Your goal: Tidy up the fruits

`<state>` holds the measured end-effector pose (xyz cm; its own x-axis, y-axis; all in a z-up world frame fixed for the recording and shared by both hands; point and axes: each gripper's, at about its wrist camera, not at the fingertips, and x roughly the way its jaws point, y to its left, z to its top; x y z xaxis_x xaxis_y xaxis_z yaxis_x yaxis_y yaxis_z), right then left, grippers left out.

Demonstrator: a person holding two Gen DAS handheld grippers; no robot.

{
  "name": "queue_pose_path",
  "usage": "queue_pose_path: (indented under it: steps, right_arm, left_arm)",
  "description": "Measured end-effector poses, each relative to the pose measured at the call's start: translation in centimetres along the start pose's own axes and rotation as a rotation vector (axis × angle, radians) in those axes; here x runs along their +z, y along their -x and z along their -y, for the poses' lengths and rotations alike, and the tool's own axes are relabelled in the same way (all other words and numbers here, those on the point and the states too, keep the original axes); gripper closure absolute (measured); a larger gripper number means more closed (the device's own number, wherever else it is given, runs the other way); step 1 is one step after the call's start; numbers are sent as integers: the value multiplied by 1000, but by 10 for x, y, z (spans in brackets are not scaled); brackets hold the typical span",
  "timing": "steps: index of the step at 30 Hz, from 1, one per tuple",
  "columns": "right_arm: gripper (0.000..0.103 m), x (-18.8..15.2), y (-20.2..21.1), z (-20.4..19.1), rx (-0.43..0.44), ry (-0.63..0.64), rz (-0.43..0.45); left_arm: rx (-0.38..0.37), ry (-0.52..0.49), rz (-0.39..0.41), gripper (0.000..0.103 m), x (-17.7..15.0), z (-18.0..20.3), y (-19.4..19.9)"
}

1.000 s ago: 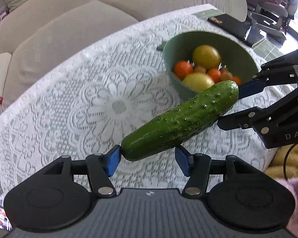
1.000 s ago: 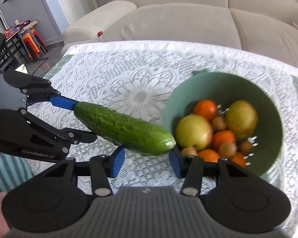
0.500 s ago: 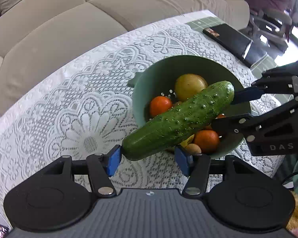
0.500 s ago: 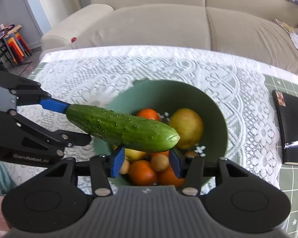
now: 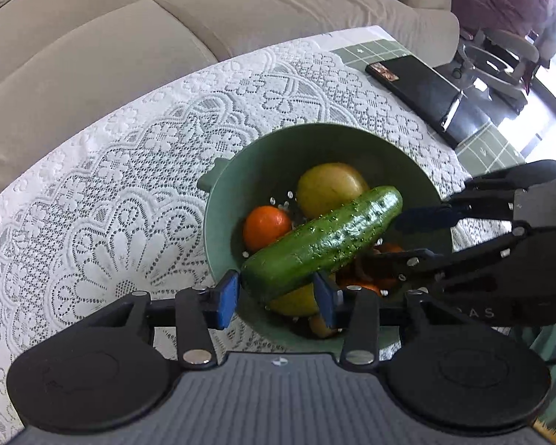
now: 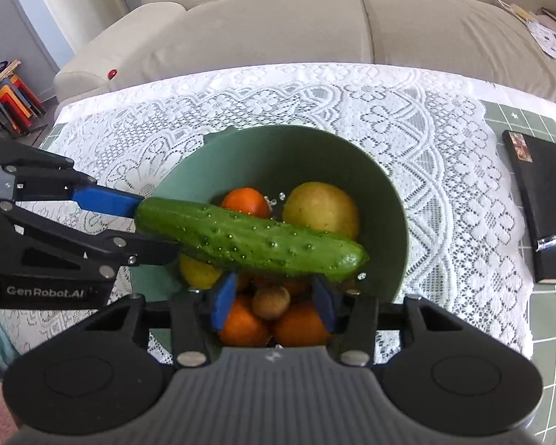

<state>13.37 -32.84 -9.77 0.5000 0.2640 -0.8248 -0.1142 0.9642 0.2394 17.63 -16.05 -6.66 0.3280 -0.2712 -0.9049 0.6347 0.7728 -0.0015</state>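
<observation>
A green cucumber (image 5: 324,239) hangs over a green bowl (image 5: 278,155) of oranges, yellow fruits and small brown fruits. My left gripper (image 5: 276,298) is shut on one end of the cucumber, and my right gripper (image 6: 274,298) is shut on the other end (image 6: 337,263). In the right wrist view the cucumber (image 6: 248,239) lies across the bowl (image 6: 315,148), above an orange (image 6: 246,200) and a yellow fruit (image 6: 320,207). The left gripper's blue finger (image 6: 103,200) touches its far end.
The bowl stands on a white lace tablecloth (image 5: 111,193) over a green tiled table. A black notebook with a pen (image 6: 545,200) lies at the table's right edge. A beige sofa (image 6: 315,26) runs behind the table.
Both grippers have carried the cucumber sideways from over the tablecloth to above the bowl and a little lower, still holding it at both ends.
</observation>
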Motion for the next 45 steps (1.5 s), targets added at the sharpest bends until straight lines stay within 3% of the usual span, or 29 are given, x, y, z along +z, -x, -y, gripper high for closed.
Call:
queue_pose_path:
  steps: [8,18,20,31,36,40,45]
  right_arm:
    - [53,-3,-2,-3,-7,-21,-25]
    - [49,-4,11,-19,-35,5,-5]
    - [44,-3,20,-23,-39,19,23]
    - [40,10,78,-53,-3,70,191]
    - [33,7,103,-78,2,103,273]
    - [31,-1,121,-96,1,128,329]
    - [13,-15,144,-116,-52,166,436]
  left_arm:
    - [68,83,24,52,3,-8,-3]
    - [92,96,69,52,-8,-14,18]
    - [109,94,91,51,-9,-14,28]
    - [197,140,258,46,-17,-13,105]
    - [256,190,324,44,-30,-14,135]
    - [312,228,409,31,-43,-13,158]
    - [384,263,490,20,-61,-9,174]
